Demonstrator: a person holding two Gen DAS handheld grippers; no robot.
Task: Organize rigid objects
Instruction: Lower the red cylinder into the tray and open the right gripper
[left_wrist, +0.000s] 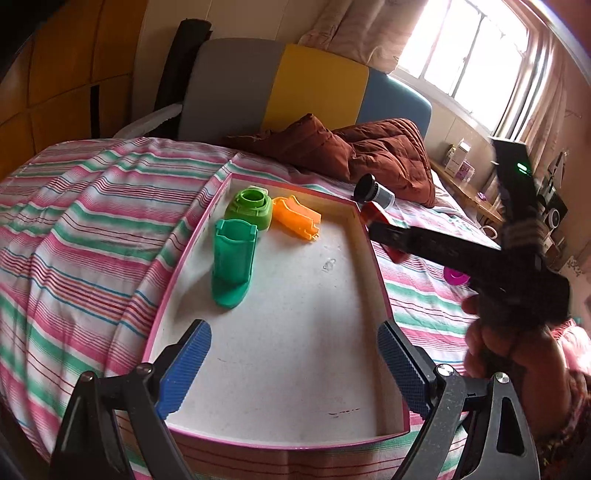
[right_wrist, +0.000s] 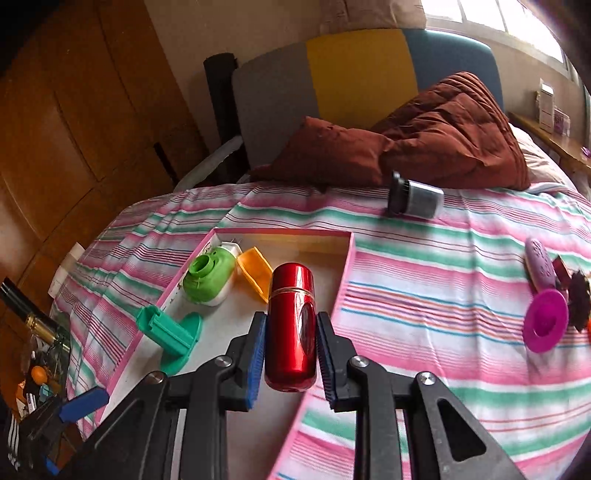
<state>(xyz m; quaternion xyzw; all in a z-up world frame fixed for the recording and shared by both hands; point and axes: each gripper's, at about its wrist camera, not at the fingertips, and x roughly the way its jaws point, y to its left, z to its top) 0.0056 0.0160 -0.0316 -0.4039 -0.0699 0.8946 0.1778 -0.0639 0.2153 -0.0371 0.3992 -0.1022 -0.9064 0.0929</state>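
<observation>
- Three pieces already inside the pink-rimmed tray (right_wrist: 349, 258): green camera toy (right_wrist: 210, 275), orange piece (right_wrist: 255, 271) and teal holder (right_wrist: 171, 332), all bunched toward the tray's far-left corner.
- Right gripper (right_wrist: 290, 349) clamped on the red canister (right_wrist: 291, 325), hanging over the tray's right rim, likely next in.
- Left gripper (left_wrist: 295, 365) spread wide, holding nothing, poised above the tray's near end.
- Outside the tray, to its right on the bed: black-capped silver cylinder (right_wrist: 415, 197), magenta disc (right_wrist: 545, 319), purple piece (right_wrist: 539, 266).
- Plenty of bare tray floor near and right; low rim to clear.
</observation>
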